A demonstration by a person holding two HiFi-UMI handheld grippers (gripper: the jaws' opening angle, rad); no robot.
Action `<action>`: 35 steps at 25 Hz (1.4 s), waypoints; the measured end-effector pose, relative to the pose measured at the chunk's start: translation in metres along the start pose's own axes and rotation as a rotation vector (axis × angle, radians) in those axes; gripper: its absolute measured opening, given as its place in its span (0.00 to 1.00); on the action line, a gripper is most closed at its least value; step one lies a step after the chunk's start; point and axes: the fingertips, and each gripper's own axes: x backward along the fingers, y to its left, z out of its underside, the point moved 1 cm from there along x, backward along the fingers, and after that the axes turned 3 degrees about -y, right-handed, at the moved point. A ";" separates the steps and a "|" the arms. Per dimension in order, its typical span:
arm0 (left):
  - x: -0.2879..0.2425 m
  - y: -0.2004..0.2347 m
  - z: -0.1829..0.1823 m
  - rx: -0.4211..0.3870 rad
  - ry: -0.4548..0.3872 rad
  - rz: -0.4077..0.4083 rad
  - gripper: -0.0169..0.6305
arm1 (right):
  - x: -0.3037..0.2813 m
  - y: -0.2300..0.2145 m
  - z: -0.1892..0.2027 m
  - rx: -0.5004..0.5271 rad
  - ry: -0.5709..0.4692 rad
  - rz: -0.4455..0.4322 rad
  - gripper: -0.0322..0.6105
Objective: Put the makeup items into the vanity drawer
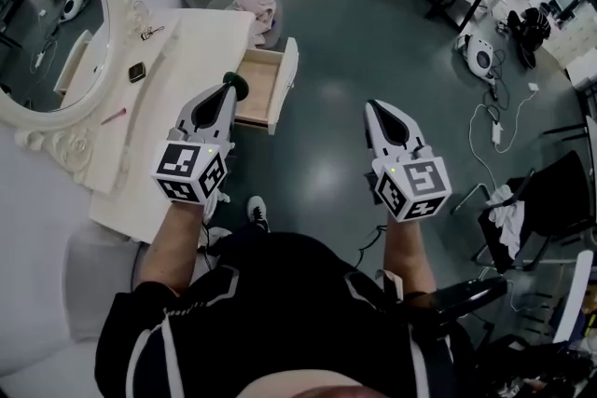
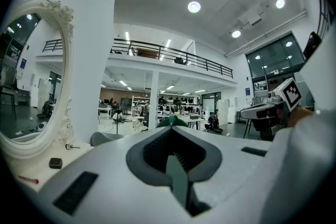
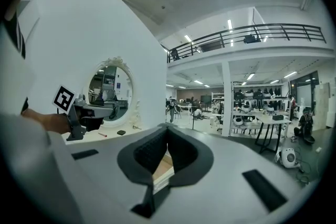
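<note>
Drawer (image 1: pixel 288 75) of a white vanity desk (image 1: pixel 201 42), pulled out over the grey floor, its pale wooden inside showing. The left tool (image 1: pixel 227 93) hangs just beside the drawer's near corner, above the desk's edge. Its jaws are closed tight on a thin green item (image 1: pixel 235 86) whose rounded end pokes out past the tips. I cannot tell what kind of item it is. In the left gripper view the green item (image 2: pixel 177 176) runs as a flat strip up the hollow between the pads of the left tool (image 2: pixel 170 126).

Other makeup pieces lie on the desk top, well apart from the drawer: a small dark compact (image 1: pixel 136 72) near the mirror's frame and a thin pink pencil (image 1: pixel 114 116) closer to the person. A small dark metal thing (image 1: pixel 149 33) sits farther back, too small to name. All are outside the drawer.

The right tool (image 1: pixel 378 107) is held over bare floor, well to the right of the drawer and clear of the desk. In the right gripper view the right tool (image 3: pixel 167 127) has its tips together with nothing between them – only the drawer's wood shows through the hollow below.

An oval mirror (image 1: pixel 47 23) in an ornate white frame leans at the back of the desk. A chair with a pinkish cloth (image 1: pixel 256 9) stands beyond the drawer.
</note>
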 end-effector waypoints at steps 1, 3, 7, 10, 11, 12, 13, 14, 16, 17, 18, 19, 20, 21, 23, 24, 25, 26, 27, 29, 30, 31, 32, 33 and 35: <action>-0.005 0.008 -0.001 0.001 -0.001 0.004 0.03 | -0.011 0.003 -0.004 0.004 -0.004 -0.005 0.06; -0.014 0.022 -0.002 0.001 -0.002 0.012 0.03 | -0.031 0.008 -0.011 0.012 -0.012 -0.008 0.06; -0.025 0.050 0.000 0.042 -0.003 0.027 0.03 | -0.070 0.015 -0.014 0.004 0.003 -0.008 0.06; -0.032 0.075 -0.002 0.072 -0.015 0.037 0.03 | -0.097 0.020 -0.021 0.003 -0.004 0.006 0.06; -0.034 0.083 -0.001 0.071 -0.015 0.039 0.03 | -0.106 0.023 -0.023 0.007 -0.003 0.007 0.06; -0.036 0.091 0.001 0.073 -0.014 0.040 0.03 | -0.115 0.026 -0.023 0.014 0.001 0.006 0.06; -0.038 0.099 0.003 0.078 -0.015 0.041 0.03 | -0.123 0.028 -0.023 0.019 0.006 0.004 0.06; -0.040 0.106 0.005 0.082 -0.017 0.040 0.03 | -0.131 0.030 -0.023 0.021 0.012 0.004 0.06; -0.043 0.119 0.007 0.089 -0.021 0.039 0.03 | -0.145 0.034 -0.022 0.012 0.020 0.008 0.06; -0.044 0.126 0.008 0.091 -0.022 0.040 0.03 | -0.152 0.037 -0.020 0.005 0.024 0.010 0.06; -0.045 0.132 0.009 0.094 -0.021 0.041 0.03 | -0.158 0.040 -0.019 0.000 0.029 0.012 0.06; -0.047 0.138 0.011 0.097 -0.020 0.043 0.03 | -0.165 0.042 -0.017 0.000 0.037 0.011 0.06; -0.049 0.143 0.012 0.101 -0.018 0.043 0.03 | -0.171 0.044 -0.015 0.002 0.046 0.007 0.06; -0.051 0.148 0.014 0.105 -0.016 0.042 0.03 | -0.177 0.046 -0.014 0.008 0.055 0.002 0.06; -0.056 0.156 0.018 0.111 -0.014 0.037 0.03 | -0.189 0.046 -0.014 0.021 0.062 -0.007 0.06; -0.058 0.159 0.020 0.112 -0.012 0.033 0.03 | -0.196 0.045 -0.015 0.024 0.061 -0.011 0.06; -0.061 0.163 0.022 0.111 -0.008 0.027 0.03 | -0.203 0.045 -0.016 0.025 0.060 -0.017 0.06; -0.064 0.167 0.025 0.109 -0.002 0.019 0.03 | -0.210 0.045 -0.017 0.026 0.059 -0.026 0.06; -0.067 0.171 0.028 0.109 0.007 0.011 0.03 | -0.218 0.045 -0.017 0.029 0.059 -0.040 0.06; -0.075 0.178 0.036 0.108 0.026 -0.006 0.03 | -0.233 0.045 -0.015 0.037 0.060 -0.072 0.06; -0.080 0.180 0.040 0.106 0.035 -0.015 0.03 | -0.240 0.043 -0.014 0.040 0.058 -0.086 0.06; -0.085 0.182 0.044 0.102 0.044 -0.025 0.03 | -0.248 0.040 -0.013 0.040 0.056 -0.099 0.06; -0.091 0.184 0.048 0.098 0.054 -0.036 0.03 | -0.255 0.037 -0.011 0.036 0.054 -0.113 0.06; -0.097 0.184 0.051 0.094 0.063 -0.047 0.03 | -0.262 0.033 -0.010 0.031 0.054 -0.128 0.06; -0.109 0.184 0.057 0.092 0.082 -0.067 0.03 | -0.275 0.023 -0.007 0.018 0.055 -0.158 0.06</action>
